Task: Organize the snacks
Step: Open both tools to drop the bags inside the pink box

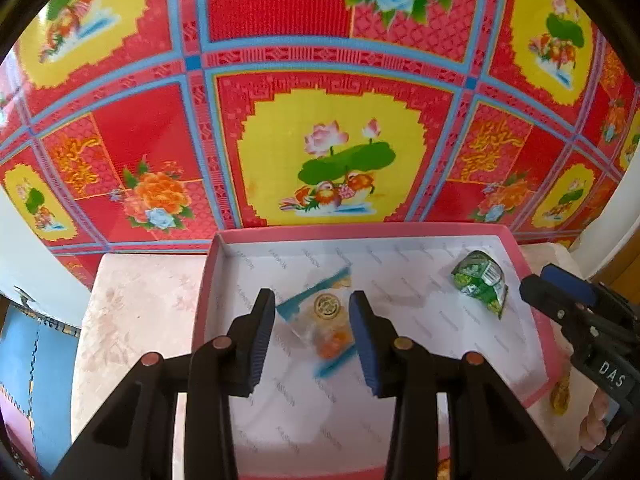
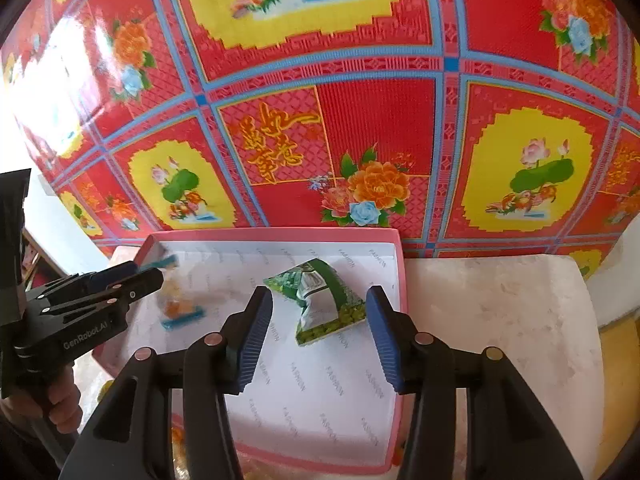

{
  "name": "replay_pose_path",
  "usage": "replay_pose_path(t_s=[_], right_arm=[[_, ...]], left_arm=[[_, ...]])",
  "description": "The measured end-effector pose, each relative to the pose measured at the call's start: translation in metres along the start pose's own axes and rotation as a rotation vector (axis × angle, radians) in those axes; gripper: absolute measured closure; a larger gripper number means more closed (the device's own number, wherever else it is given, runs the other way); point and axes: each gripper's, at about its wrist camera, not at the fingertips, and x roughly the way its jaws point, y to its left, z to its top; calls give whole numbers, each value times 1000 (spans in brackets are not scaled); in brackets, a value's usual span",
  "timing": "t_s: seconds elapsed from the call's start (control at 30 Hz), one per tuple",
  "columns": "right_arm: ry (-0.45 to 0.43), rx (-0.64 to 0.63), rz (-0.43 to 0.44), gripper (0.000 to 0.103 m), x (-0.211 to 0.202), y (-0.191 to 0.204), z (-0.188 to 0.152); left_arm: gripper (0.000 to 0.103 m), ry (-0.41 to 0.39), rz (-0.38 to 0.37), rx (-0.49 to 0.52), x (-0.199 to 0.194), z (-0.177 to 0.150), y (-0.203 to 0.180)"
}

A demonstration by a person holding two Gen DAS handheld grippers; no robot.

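A shallow pink box (image 1: 532, 276) with a white printed lining stands on a pale table; it also shows in the right wrist view (image 2: 402, 280). A clear snack packet with blue ends and orange contents (image 1: 328, 320) lies inside it, between and beyond the fingers of my open, empty left gripper (image 1: 312, 312). The packet looks blurred in the right wrist view (image 2: 180, 308). A green snack packet (image 2: 320, 304) lies in the box between the fingers of my open, empty right gripper (image 2: 320, 320); it also shows in the left wrist view (image 1: 482, 284).
The pale marbled table top (image 2: 500, 312) extends right of the box and left of it (image 1: 132, 312). A red, yellow and blue flowered mat (image 1: 328, 152) covers the floor beyond. Yellow-orange snacks (image 1: 560, 396) lie outside the box's right edge.
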Motion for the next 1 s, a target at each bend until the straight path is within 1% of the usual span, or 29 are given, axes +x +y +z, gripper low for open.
replay_pose_path(t_s=[0.17,0.27,0.47,0.5,0.53,0.63,0.7,1.0], right_arm=[[-13,1,0,51,-15,4,-5],[-15,0,-3,47,-22,5,-10],[-22,2,-10,47,-38,6,-19],[-23,3,-10,47,-41,6,-20],[-24,5,-11,47,-44,6,-22],[-28,8,-9,47,-51,8,-27],[-30,7,-10,47,-55,9,-30],[-20,15,-21,47,-66,8,-51]], left_arm=[[63,-5,3,3,-18,-2,-6],[63,-6,4,0,-30,-5,-8],[62,-17,10,-12,-58,-14,-7],[62,-18,10,-16,-53,-12,-10],[62,-19,10,-22,-57,-14,-8],[62,-20,8,-42,-58,-21,5],[62,-19,7,-51,-56,-26,14],[61,0,9,-90,-67,-54,32]])
